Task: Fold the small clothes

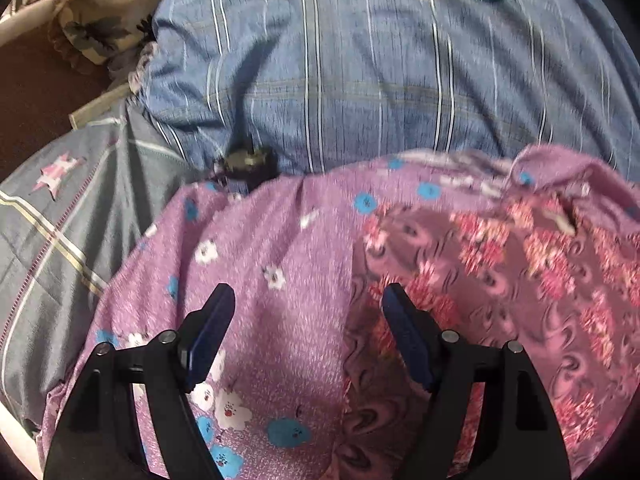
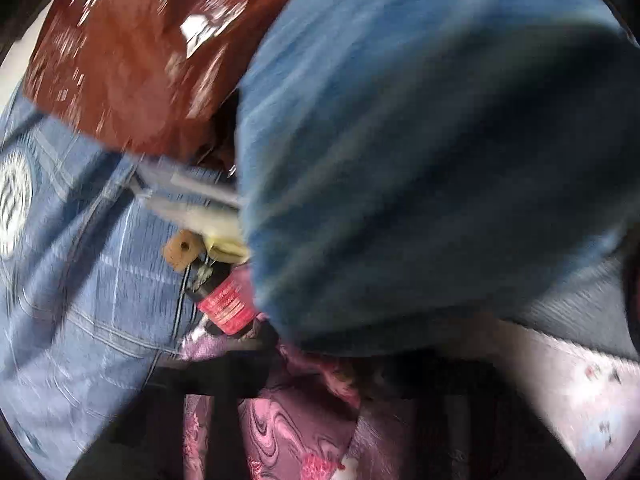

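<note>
The left hand-held gripper hangs with its blue-padded fingers spread wide and empty above a purple floral garment, which fills the left wrist view from 3 to 8 o'clock. The garment's other face, swirled with pink flowers, shows at 4 o'clock. It lies on a blue striped bedsheet that stretches toward 12 o'clock. A grey quilt with a pink star sits at 9 o'clock.

The right wrist view is badly blurred. The right hand-held gripper is pressed together, seemingly pinching the purple garment at 6 o'clock. Blue denim-like cloth covers 12 to 4 o'clock.
</note>
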Motion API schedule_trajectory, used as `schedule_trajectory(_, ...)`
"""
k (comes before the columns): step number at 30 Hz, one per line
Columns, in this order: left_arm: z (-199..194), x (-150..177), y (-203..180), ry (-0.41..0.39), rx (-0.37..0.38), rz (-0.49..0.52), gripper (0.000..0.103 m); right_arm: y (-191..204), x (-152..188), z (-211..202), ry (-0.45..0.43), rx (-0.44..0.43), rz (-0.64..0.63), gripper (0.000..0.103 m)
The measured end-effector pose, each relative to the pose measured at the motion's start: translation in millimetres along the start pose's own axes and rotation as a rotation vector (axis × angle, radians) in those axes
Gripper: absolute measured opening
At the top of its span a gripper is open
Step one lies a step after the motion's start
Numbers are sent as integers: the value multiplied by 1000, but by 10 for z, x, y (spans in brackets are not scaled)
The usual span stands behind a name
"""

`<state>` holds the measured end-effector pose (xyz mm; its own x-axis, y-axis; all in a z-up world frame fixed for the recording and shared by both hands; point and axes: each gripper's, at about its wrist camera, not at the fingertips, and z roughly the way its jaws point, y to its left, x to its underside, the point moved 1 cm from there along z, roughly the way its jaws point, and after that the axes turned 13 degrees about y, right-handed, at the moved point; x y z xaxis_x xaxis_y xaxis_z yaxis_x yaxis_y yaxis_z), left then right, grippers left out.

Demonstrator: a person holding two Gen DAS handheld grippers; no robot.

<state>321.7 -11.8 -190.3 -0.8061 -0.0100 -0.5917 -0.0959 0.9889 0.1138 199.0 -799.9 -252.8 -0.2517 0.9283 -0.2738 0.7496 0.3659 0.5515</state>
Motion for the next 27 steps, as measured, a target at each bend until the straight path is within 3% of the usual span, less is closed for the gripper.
schedule_trajectory(2, -80, -2, 4, -41, -4, -6, 77, 65, 47, -50, -11, 6, -28, 5)
schedule_trajectory(4, -144, -3, 36, -67, -1, -16, 77, 126, 108, -223, -27, -60, -39, 5)
schedule_trajectory(9, -236, -15, 232, -76, 27, -80, 77, 514, 310, -1070, -109, -231, -90, 5)
schedule_trajectory(13, -273, -45, 445, -59, 20, -139, 77, 1092, 591, -1760, -101, -385, -158, 5)
schedule_trajectory(16, -262, -66, 686, -27, 1, -178, 77, 1734, 1028, -2148, -59, -484, -264, 5)
schedule_trajectory(20, -195, -83, 1097, 28, -88, -213, 77, 2522, 1808, -2264, 35, -563, -403, 6)
schedule_trajectory(24, -115, -21, 1579, 91, -70, -311, 77, 3184, 2842, -2023, 178, -617, -509, 6)
schedule_trajectory(27, -102, 19, 1838, 112, -32, -377, 77, 3599, 3599, -1591, 285, -624, -564, 6)
